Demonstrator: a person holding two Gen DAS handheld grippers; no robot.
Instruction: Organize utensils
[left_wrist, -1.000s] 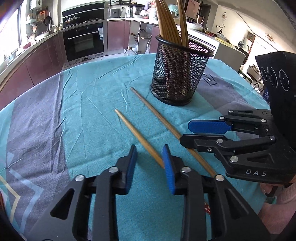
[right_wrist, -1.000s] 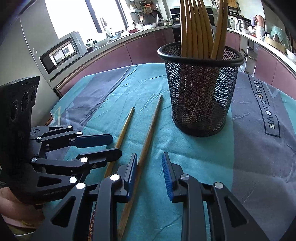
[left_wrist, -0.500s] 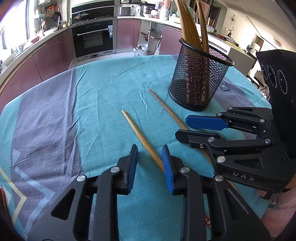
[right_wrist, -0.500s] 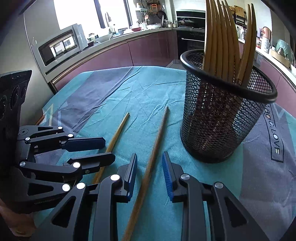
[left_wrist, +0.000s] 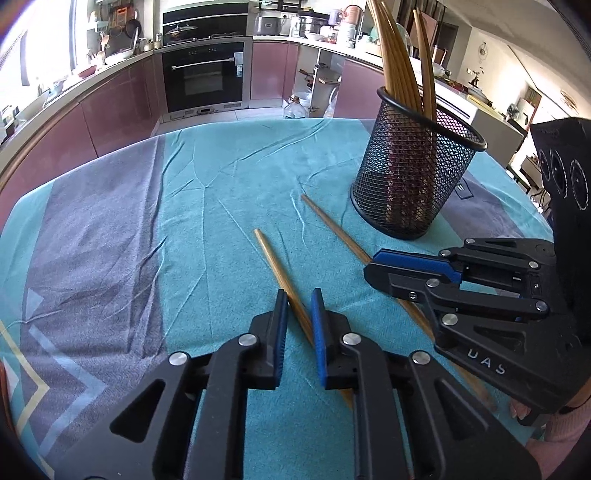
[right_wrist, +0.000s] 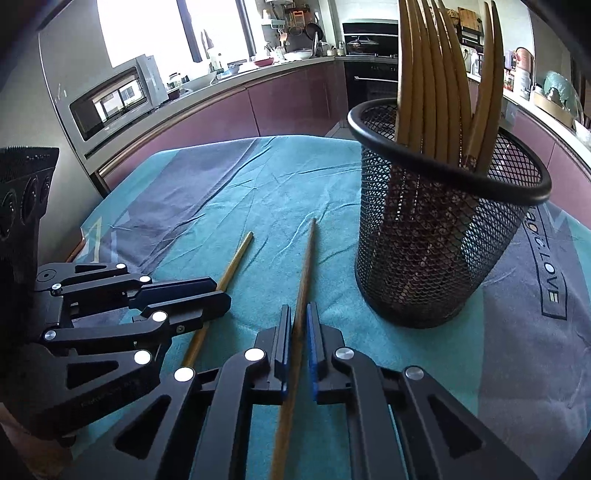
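- Left gripper (left_wrist: 298, 308): fingers have just been closing and now grasp the shorter-looking light wooden chopstick (left_wrist: 275, 264), which lies flat on the teal-and-grey cloth-covered worktop (left_wrist: 207, 192).
- Right gripper (right_wrist: 295, 325): fingers have just been closing and are now clenched on the darker wooden chopstick (right_wrist: 306, 258), also flat on the worktop.
- Black wire-mesh cylindrical holder (right_wrist: 436, 236): upright, near both chopsticks, already containing several wooden chopsticks (right_wrist: 436, 74).
- Status: most utensils appear stowed; two remain to be lifted and inserted.
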